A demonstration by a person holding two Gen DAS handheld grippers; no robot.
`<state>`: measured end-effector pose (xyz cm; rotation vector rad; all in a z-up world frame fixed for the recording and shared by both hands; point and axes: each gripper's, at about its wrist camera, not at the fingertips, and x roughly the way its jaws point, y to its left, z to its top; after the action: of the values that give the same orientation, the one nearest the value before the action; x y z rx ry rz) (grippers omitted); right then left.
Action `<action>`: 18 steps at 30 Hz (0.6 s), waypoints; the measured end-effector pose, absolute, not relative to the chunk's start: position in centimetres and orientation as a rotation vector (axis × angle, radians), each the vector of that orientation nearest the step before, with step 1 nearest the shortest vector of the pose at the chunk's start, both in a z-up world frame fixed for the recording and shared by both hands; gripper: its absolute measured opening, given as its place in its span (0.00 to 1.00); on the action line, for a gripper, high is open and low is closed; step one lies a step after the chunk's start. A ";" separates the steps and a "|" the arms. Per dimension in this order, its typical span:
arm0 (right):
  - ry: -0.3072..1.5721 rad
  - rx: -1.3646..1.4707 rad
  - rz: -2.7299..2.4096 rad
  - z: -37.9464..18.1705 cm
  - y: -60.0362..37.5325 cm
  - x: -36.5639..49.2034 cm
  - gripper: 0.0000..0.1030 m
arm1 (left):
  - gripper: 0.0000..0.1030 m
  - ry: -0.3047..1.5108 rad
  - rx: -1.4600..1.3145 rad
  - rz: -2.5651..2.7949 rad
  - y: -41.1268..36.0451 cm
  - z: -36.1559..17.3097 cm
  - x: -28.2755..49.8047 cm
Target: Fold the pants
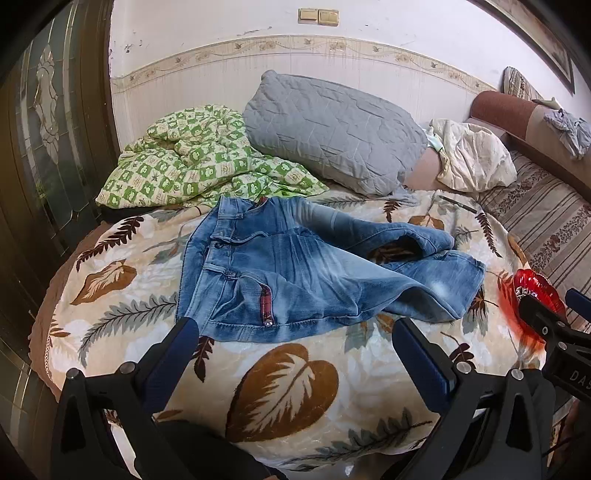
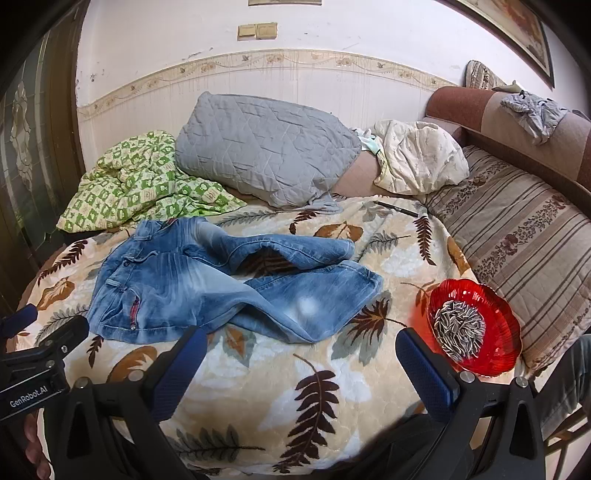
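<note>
Grippers poised over an unmade bed: the left gripper (image 1: 295, 332) hangs with its blue-padded jaws spread wide and empty, its left fingertip (image 1: 186, 328) just at the near hem of the jeans (image 1: 295, 266). The right gripper (image 2: 301, 345) is likewise splayed wide, holding nothing, its left fingertip (image 2: 195, 338) close to the denim's near edge. Each tool shows in the other's camera; the left one's body reads "GenRobot.AI" in the right wrist view, while only "DAS" can be read on the right one in the left wrist view.

The jeans, faded blue with a red-trimmed pocket, lie unfolded and rumpled on the leaf-patterned blanket (image 1: 280, 387), waistband toward the bed's left edge, legs crossing loosely toward the right. A red glass dish (image 2: 476, 328) of striped sunflower seeds (image 2: 458, 328) sits on the blanket near the bed's right edge, just beside the right gripper's right finger. Farther back, a dark pencil (image 2: 397, 208) rests on the blanket. A grey quilted pillow (image 1: 332, 133), a green checked quilt (image 1: 192, 162) and a cream bundle (image 1: 476, 155) crowd the far edge against the wall, where two light switches (image 1: 318, 16) are mounted.
</note>
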<state>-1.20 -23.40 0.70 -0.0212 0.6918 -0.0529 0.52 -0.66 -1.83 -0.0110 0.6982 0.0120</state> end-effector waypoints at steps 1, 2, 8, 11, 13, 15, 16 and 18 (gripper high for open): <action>0.691 -0.023 -0.053 0.7 -23.4 -1.2 1.00 | 1.00 0.699 -0.010 0.014 -0.7 -1.8 0.5; 0.691 -0.025 -0.053 0.6 -23.3 -1.2 1.00 | 1.00 0.700 -0.010 0.015 -0.7 -1.9 0.6; 0.694 -0.025 -0.054 0.6 -23.3 -1.2 1.00 | 1.00 0.700 -0.006 0.012 -0.7 -1.9 0.5; 0.695 -0.026 -0.056 0.6 -23.3 -1.2 1.00 | 1.00 0.701 -0.004 0.014 -0.7 -1.9 0.5; 0.695 -0.027 -0.055 0.6 -23.2 -1.1 1.00 | 1.00 0.702 -0.004 0.013 -0.7 -1.9 0.5; 0.696 -0.028 -0.056 0.5 -23.2 -1.1 1.00 | 1.00 0.704 -0.003 0.014 -0.7 -1.9 0.5; 0.697 -0.029 -0.056 0.5 -23.2 -1.1 1.00 | 1.00 0.705 -0.002 0.012 -0.7 -1.9 0.5; 0.699 -0.029 -0.056 0.4 -23.3 -1.0 1.00 | 1.00 0.709 0.002 0.012 -0.8 -1.9 0.7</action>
<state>-0.99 -23.25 0.36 -0.0293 0.6995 -0.0561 0.72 -0.79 -1.90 0.0018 0.7087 0.0125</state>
